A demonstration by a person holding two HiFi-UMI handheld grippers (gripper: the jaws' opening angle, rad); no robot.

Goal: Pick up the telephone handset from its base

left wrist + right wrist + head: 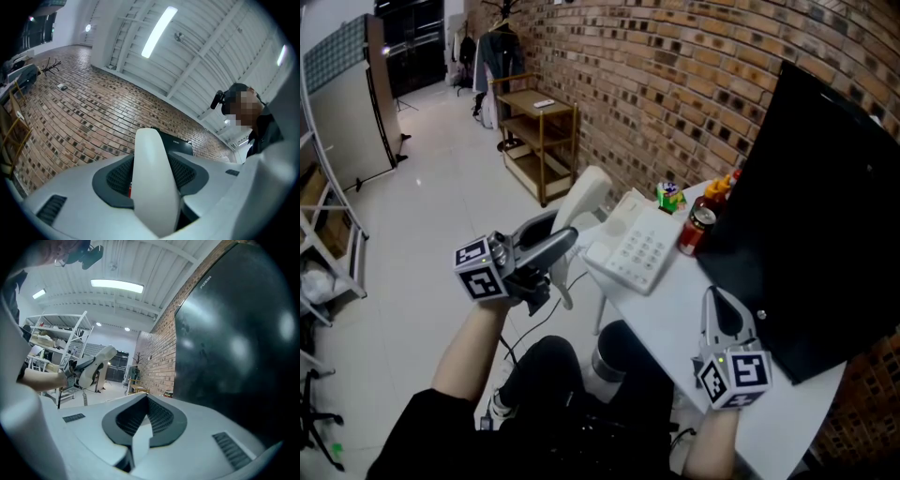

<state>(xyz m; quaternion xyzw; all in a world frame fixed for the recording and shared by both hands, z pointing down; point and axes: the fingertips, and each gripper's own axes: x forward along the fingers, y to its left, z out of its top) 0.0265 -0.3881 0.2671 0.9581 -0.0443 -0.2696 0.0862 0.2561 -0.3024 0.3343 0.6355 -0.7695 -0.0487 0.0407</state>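
My left gripper (561,240) is shut on the white telephone handset (587,192) and holds it in the air, tilted, off the table's left edge and apart from its base. Seen from the left gripper, the handset (154,187) fills the gap between the jaws. The white phone base (639,249) with its keypad lies on the white table (675,323), its cradle bare. A coiled cord (566,285) hangs below the handset. My right gripper (713,294) rests over the table's near part in front of the monitor, tips together, holding nothing. From there the lifted handset (97,363) shows at the left.
A big black monitor (811,206) stands along the table's right side. A red can (697,231), sauce bottles (719,191) and a small green toy (670,196) stand behind the base by the brick wall. A wooden shelf (536,131) stands further back on the floor.
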